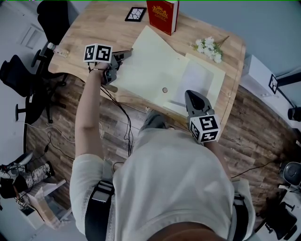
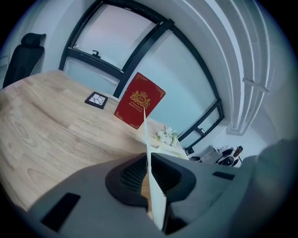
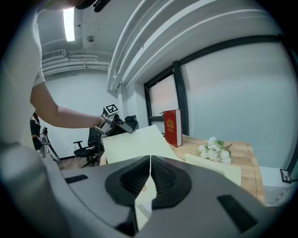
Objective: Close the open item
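1. Folder: thin matte cream card, lying open on pale wood-grain counter, w/ a white sheet on its right half.
2. Left tool is clenched on the cover's edge; cover is tilted up off the counter.
3. Right tool: ribbed black pads pressed together, nothing between them, over the folder's near edge.
4. Left gripper view shows the cover edge-on, a thin blade; only the head view shows its full rectangle.
5. Red hardback book w/ gold crest stands upright behind.

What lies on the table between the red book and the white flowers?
Only bare wooden table between red book and white flowers; head view shows it.
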`<state>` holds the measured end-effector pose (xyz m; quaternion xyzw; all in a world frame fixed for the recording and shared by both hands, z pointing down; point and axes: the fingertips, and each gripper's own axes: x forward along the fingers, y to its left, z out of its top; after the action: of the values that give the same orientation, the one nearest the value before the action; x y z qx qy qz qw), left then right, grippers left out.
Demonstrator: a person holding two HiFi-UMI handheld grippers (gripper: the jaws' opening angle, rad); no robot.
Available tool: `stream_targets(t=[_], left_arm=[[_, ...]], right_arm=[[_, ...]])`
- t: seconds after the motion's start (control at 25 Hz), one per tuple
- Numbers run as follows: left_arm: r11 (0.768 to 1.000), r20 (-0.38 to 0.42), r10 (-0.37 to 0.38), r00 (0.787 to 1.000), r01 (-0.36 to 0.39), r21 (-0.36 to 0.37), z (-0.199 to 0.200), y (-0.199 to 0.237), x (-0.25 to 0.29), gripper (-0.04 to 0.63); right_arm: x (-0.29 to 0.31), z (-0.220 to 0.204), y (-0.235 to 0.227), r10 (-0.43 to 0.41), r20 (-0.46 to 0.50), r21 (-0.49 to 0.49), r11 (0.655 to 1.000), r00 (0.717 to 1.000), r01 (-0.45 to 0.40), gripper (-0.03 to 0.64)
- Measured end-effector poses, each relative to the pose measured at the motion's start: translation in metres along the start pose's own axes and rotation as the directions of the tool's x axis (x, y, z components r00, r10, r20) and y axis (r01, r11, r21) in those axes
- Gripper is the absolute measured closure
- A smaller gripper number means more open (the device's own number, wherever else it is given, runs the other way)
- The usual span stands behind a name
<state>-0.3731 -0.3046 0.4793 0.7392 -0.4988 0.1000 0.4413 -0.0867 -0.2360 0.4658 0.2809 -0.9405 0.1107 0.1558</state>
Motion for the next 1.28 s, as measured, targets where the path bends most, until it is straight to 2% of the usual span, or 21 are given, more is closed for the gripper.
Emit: stream_targets(t=[0.2, 0.68, 0.96, 1.28], left_arm=[[0.999, -0.004, 0.009, 1.0, -0.009, 0.044, 0.004, -0.017, -0.002, 0.548], [0.996, 0.001, -0.005, 1.0, 0.004, 0.09, 0.011, -0.062, -0.004, 0.548], [0.997, 0.027, -0.056, 0.998, 0.054, 0.057, 0.014, -0.086, -0.002, 0.549], [0.993, 0.033, -0.103, 0.994, 0.101, 0.059, 0.012, -0.118, 0.003, 0.548]], right_arm=[[-0.005, -0.003, 0.004, 0.009, 0.004, -0.002, 1.0, 1.0, -0.009, 0.597], [-0.016, -0.003, 0.006, 0.015, 0.025, -0.001, 1.0, 1.0, -0.015, 0.597], [-0.025, -0.005, 0.008, 0.012, 0.029, 0.002, 1.0, 1.0, -0.012, 0.597], [-0.041, -0.01, 0.006, -0.002, 0.033, 0.005, 1.0, 0.999, 0.002, 0.597]])
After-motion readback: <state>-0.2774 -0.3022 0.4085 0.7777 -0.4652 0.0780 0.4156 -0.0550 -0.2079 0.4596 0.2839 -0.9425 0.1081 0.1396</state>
